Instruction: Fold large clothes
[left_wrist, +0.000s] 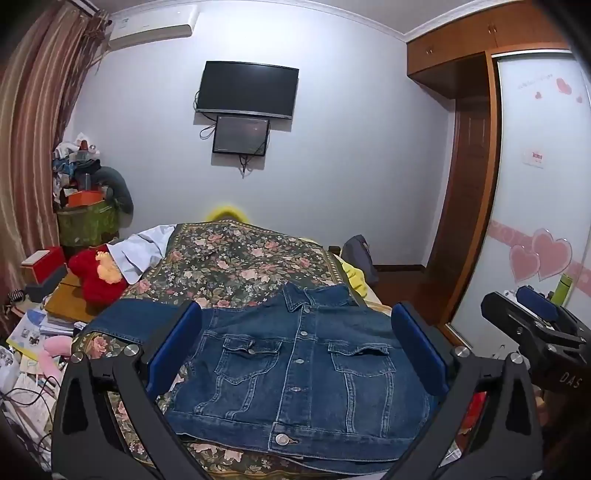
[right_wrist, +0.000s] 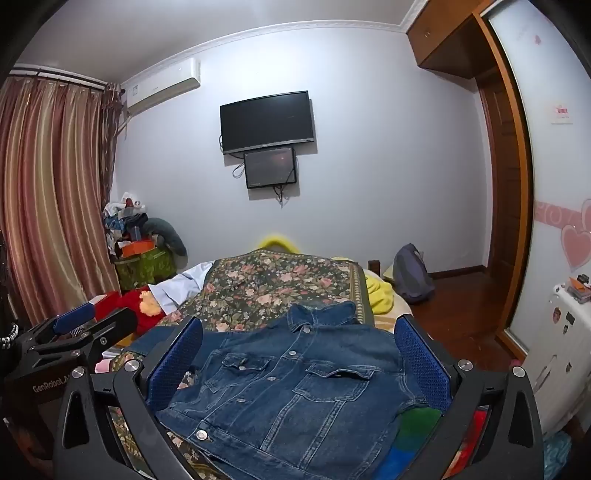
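A blue denim jacket (left_wrist: 299, 373) lies front up and buttoned on the floral bedspread (left_wrist: 236, 266), collar toward the far wall, one sleeve stretched out to the left. My left gripper (left_wrist: 295, 350) hovers over it, jaws wide open, nothing between the blue pads. In the right wrist view the jacket (right_wrist: 291, 391) lies below my right gripper (right_wrist: 299, 365), also wide open and holding nothing. The right gripper (left_wrist: 535, 325) shows at the right edge of the left wrist view. The left gripper (right_wrist: 88, 325) shows at the left edge of the right wrist view.
A red plush toy (left_wrist: 96, 277) and a white garment (left_wrist: 140, 254) lie at the bed's left side. Clutter and boxes (left_wrist: 33, 332) fill the floor to the left. A yellow blanket (right_wrist: 380, 295) and a grey backpack (right_wrist: 412, 273) sit right of the bed. A wardrobe (left_wrist: 539, 184) stands at right.
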